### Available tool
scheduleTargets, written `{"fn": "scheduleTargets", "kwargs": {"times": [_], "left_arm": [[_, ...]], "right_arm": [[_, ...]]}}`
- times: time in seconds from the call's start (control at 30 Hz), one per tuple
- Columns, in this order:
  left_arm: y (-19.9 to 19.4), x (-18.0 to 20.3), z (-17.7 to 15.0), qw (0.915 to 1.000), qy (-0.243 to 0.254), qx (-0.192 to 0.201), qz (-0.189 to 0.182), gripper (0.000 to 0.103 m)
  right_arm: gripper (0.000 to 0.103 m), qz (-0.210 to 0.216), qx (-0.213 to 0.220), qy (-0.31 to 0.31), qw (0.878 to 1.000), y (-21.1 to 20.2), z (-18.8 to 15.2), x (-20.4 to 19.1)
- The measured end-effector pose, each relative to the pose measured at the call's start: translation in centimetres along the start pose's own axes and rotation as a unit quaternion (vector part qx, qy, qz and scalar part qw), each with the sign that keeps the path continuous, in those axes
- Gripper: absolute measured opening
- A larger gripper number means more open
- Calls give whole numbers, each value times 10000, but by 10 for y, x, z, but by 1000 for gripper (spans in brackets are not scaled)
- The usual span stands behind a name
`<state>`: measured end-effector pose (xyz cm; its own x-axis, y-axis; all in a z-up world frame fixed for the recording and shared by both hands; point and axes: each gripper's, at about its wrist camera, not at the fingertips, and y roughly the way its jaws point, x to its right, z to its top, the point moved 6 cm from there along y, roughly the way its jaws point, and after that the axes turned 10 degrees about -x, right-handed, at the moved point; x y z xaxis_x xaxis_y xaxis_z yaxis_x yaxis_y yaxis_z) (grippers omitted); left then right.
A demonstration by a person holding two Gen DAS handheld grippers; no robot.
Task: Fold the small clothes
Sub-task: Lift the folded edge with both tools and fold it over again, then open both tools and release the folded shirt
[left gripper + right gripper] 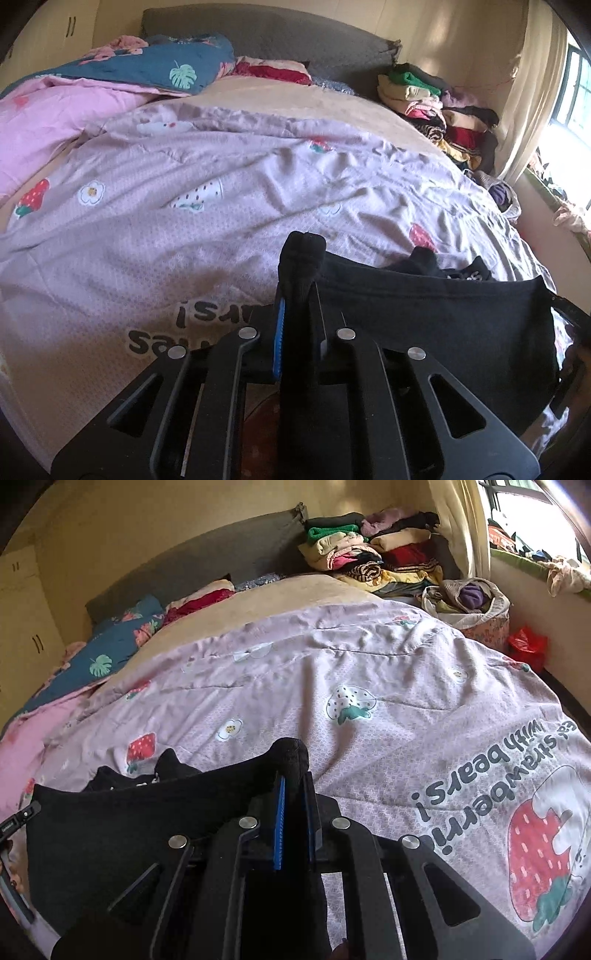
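Left wrist — soft, perhaps knitted, black garment point(424, 317).

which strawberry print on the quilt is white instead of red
The white strawberry with dark specks and a green leaf, mid-quilt beyond the right tool; the others are red.

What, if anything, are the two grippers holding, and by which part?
Both hold one black garment: the left gripper pinches its left top corner, the right gripper its right top corner.

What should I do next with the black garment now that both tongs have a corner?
Probably lift both tongs together. The left tongs and right tongs each pinch a bunched corner of the black garment, which sags between them over the strawberry quilt; raising it should let it hang flat.
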<state>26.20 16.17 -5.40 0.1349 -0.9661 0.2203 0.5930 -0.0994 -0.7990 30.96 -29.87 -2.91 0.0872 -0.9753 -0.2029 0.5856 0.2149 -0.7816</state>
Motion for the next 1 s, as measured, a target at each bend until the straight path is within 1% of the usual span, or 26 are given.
{"fn": "scheduleTargets", "kwargs": {"times": [0.2,0.4,0.47,0.53,0.6,0.63,0.67,0.7,0.77,0.83,0.9,0.93,0.97,1.0], "left_arm": [[2,-1,-3,10000,17,-41,54,5],[5,0,-6,9999,52,-112,114,6],[6,0,-7,9998,72,-132,149,8],[6,1,-7,9997,90,-148,190,9],[6,0,-8,9996,90,-152,223,12],[6,0,-8,9995,101,-168,255,13],[6,0,-8,9994,105,-177,269,15],[6,-1,-9,9993,110,-193,290,17],[3,-2,-9,9993,90,-183,328,26],[-3,-4,-10,9992,68,-156,359,30],[-9,-6,-10,9993,38,-110,356,42],[-13,-7,-10,9995,9,-80,321,53],[-18,-8,-10,9996,-35,-42,285,55],[-22,-10,-10,9996,-48,-28,290,55]], "right_arm": [[8,-74,-2,10,10000,0,-2,2],[9,-292,-115,-105,9995,5,-5,-2],[10,-372,-126,-121,9992,6,-6,-1],[15,-504,-143,-92,9986,7,-7,1],[17,-532,-155,-68,9984,6,-7,3],[25,-537,-168,-35,9984,6,-8,5],[30,-541,-175,-4,9984,5,-8,6],[38,-519,-163,39,9985,3,-8,7],[41,-475,-123,53,9988,-3,-9,8],[49,-509,-80,-15,9987,-10,-10,6],[53,-511,-41,-73,9987,-18,-14,4],[54,-517,-32,-65,9986,-20,-16,5],[54,-518,-13,-52,9986,-25,-20,5],[56,-522,-4,-61,9986,-28,-23,5]]}}
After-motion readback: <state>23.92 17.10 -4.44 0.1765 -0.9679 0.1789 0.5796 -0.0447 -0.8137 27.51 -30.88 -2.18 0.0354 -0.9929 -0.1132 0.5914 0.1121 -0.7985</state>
